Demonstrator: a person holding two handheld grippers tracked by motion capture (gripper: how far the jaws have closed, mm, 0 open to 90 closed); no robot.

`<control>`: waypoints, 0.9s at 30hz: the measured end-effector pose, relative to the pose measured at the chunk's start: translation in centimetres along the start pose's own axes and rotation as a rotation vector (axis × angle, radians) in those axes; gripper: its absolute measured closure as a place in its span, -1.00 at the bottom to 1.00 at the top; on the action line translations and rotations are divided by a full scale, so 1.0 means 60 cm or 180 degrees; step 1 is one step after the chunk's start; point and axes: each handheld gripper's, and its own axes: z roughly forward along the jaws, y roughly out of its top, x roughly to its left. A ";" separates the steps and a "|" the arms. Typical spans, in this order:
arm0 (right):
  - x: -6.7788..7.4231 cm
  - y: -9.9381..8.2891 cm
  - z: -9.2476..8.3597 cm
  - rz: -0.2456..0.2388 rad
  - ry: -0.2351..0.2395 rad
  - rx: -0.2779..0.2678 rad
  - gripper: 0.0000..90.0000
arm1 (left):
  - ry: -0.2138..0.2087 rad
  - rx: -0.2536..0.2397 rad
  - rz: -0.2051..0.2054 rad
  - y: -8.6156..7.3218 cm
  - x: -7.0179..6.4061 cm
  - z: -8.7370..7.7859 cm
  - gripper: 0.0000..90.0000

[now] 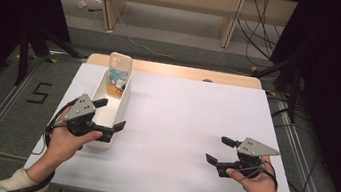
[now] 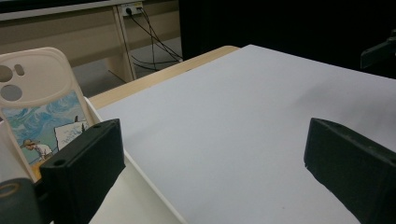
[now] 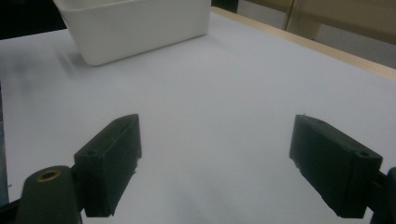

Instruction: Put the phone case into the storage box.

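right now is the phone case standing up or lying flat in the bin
Standing up: the phone case leans on the white bin's far end, top above the rim.

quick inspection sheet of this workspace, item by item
surface: white table top, wooden edge at the far side
job's things: white bin at left; phone case stands tilted in its far end
clutter: nothing seen
grippers: left gripper open, straddling the bin's right wall; right gripper open over bare table
cables: one trails from each gripper; more on the floor behind
surroundings: black curtains at the sides, wooden desk legs beyond
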 end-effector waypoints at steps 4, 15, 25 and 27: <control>0.000 0.000 0.000 -0.0001 -0.0004 0.0001 -0.61 | -0.0002 0.0017 -0.0008 -0.007 -0.003 -0.004 -0.90; 0.000 0.000 -0.001 -0.0006 -0.0009 0.0002 -0.61 | 0.0024 0.0089 0.0039 -0.023 -0.010 -0.008 -0.90; 0.000 0.000 -0.001 -0.0017 -0.0004 0.0001 -0.61 | 0.0039 0.0088 0.0004 -0.029 -0.010 -0.008 -0.90; 0.000 0.000 -0.001 -0.0022 -0.0003 0.0000 -0.61 | 0.0036 0.0103 0.0012 -0.030 -0.011 -0.006 -0.90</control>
